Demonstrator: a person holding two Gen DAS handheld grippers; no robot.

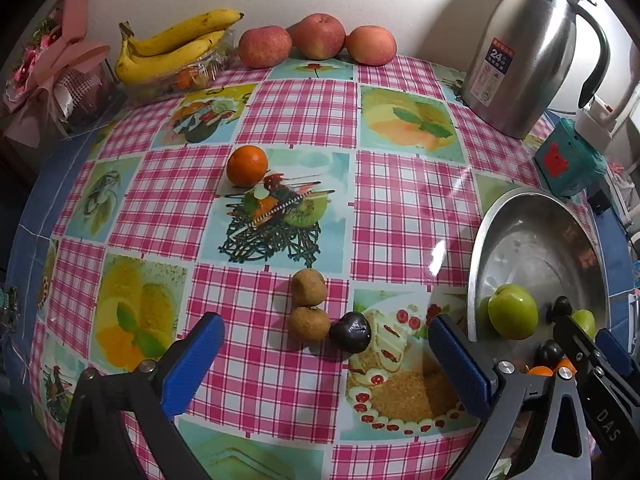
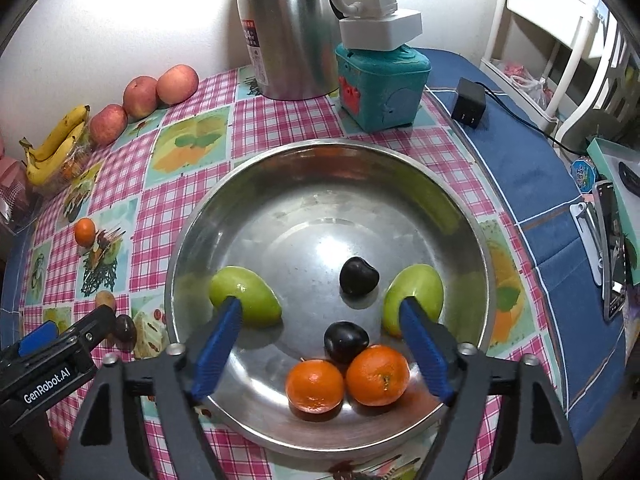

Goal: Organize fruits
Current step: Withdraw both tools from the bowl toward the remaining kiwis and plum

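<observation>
A: Our left gripper (image 1: 320, 364) hangs low over the near part of the table (image 1: 256, 380), jaws wide and holding nothing. Straight ahead between them lie the dark plum (image 1: 350, 331) and two brown kiwis (image 1: 309, 305), the near kiwi touching the plum, the pair lined up away from us.

B: So the left is the nearer one for those. Our right gripper (image 2: 320, 332) hovers over the steel bowl (image 2: 400, 168), jaws wide too, gripping nothing.

A: The bowl sits by the table's right edge and has two oranges (image 2: 348, 380) nearest us, two dark plums (image 2: 352, 304) and two green fruits (image 2: 248, 296).

B: We judge the plum the next pick; the kiwi touching it could get nudged.

A: Farther off, a loose orange (image 1: 247, 165) lies mid-table. Along the far edge are apples (image 1: 318, 38), bananas (image 1: 176, 46) and a steel jug (image 1: 532, 52), well clear of us.
</observation>
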